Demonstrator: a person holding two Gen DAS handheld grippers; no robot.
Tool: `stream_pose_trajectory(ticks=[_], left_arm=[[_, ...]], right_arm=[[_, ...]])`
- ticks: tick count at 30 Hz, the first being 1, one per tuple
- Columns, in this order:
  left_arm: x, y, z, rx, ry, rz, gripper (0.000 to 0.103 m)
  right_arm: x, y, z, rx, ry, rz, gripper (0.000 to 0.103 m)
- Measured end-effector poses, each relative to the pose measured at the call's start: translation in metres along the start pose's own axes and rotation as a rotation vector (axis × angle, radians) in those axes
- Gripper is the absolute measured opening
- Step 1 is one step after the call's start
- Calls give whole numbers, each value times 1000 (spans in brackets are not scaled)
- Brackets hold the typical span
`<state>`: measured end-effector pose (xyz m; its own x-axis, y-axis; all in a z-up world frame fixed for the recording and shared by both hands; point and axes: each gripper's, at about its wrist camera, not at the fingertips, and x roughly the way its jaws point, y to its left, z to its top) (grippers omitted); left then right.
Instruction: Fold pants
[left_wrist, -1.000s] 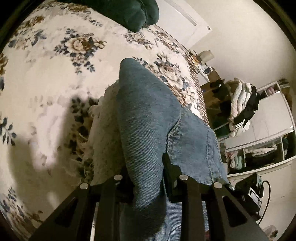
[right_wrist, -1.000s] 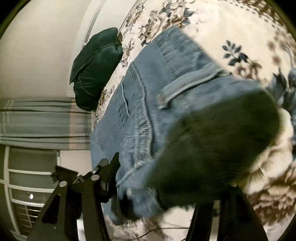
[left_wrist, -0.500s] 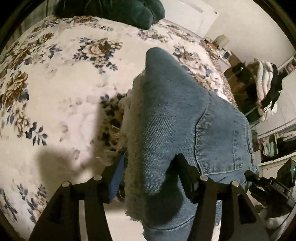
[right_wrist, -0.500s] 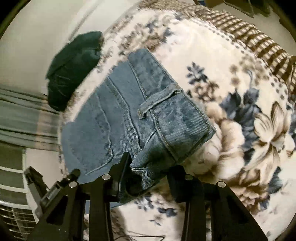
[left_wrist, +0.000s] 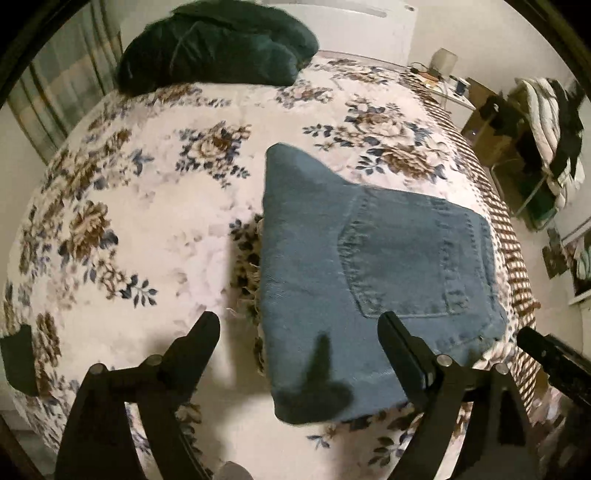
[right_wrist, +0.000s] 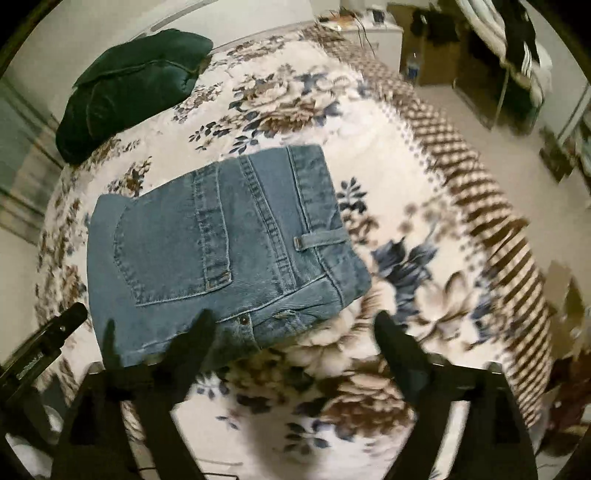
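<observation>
The blue denim pants (left_wrist: 351, 266) lie folded into a compact rectangle on the floral bedspread (left_wrist: 147, 221), back pocket up. My left gripper (left_wrist: 299, 325) is open and empty, raised above the pants' near left edge. In the right wrist view the folded pants (right_wrist: 221, 251) show the pocket, seams and a belt loop. My right gripper (right_wrist: 291, 325) is open and empty, hovering above the waistband corner. The right gripper's body (left_wrist: 554, 362) shows at the right edge of the left wrist view.
A dark green pillow (left_wrist: 214, 44) lies at the head of the bed, also seen in the right wrist view (right_wrist: 129, 88). The bed's striped edge (left_wrist: 509, 236) drops off at right. Beyond are a nightstand (left_wrist: 443, 70), a clothes rack (left_wrist: 546, 110) and floor (right_wrist: 498, 122).
Both grippers let go of the pants, opened wide and pulled back and up. The pants now lie flat and folded on the bed.
</observation>
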<state>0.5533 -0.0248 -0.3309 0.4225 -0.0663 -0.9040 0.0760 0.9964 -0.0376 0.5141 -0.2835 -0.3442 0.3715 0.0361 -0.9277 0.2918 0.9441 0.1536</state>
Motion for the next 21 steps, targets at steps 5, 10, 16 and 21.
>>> stream_pose_trajectory(ticks=[5, 10, 16, 21], left_arm=[[-32, -16, -7, 38, -43, 29, 98], [-70, -23, -16, 38, -80, 39, 98], [-132, -34, -37, 41, -148, 66, 98], [-196, -42, -61, 26, -214, 95, 98]], right_arm=[[-42, 8, -8, -62, -63, -89, 103], [-90, 9, -19, -93, -123, -113, 103], [-160, 7, -46, -131, -199, -98, 103], [-224, 2, -75, -164, -257, -74, 103]])
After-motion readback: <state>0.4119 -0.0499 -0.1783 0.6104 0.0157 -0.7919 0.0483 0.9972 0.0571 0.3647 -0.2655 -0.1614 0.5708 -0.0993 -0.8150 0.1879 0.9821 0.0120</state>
